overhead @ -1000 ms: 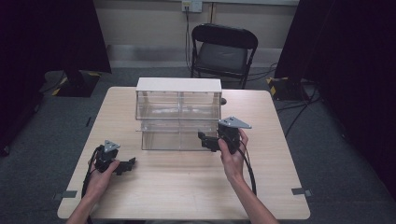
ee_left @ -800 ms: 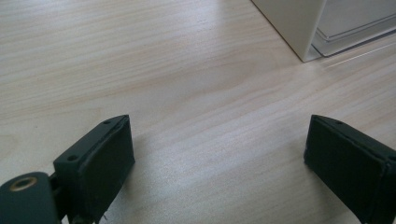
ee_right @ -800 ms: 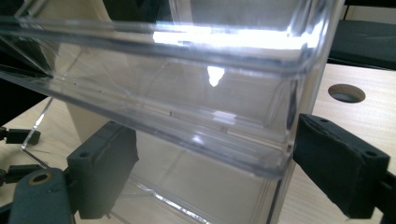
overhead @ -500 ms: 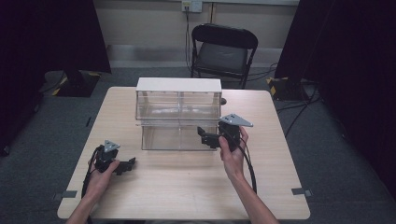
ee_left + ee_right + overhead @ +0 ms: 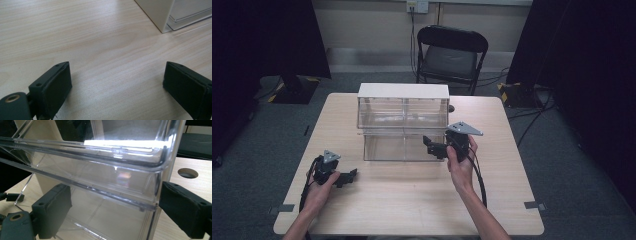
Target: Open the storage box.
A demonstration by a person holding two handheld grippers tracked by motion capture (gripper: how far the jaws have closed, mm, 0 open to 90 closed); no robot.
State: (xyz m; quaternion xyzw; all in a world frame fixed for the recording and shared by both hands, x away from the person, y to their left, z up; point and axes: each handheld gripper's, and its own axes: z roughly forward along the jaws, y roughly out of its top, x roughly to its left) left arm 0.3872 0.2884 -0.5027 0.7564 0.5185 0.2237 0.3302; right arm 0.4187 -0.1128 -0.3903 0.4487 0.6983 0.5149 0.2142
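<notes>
Clear plastic drawer cabinet with a white top and white side walls (image 5: 403, 122) sits mid-table, toward the far edge. My right tongs (image 5: 430, 146) are up at its front right, lower tier. In the right gripper view the right tongs (image 5: 112, 212) stand wide open, straddling the transparent lip of the lower right drawer (image 5: 100, 192), not closed on anything. My left tongs (image 5: 349, 176) rest near the table's near left corner, well apart from the cabinet. In the left gripper view they (image 5: 115, 87) are wide open too, over bare light wood table (image 5: 87, 37), with a white cabinet corner at the top right.

Risks, as I judge them: the plastic is slick and thin at the lip, so a close could skid off or pinch only the edge. Pulling with the left tongs idle may drag the whole cabinet toward the near edge instead of sliding the drawer. A crooked pull could jam the drawer in its frame.

Versus a second ago: right tongs have edged slightly lower and closer to the drawer front; left tongs and cabinet unchanged.
</notes>
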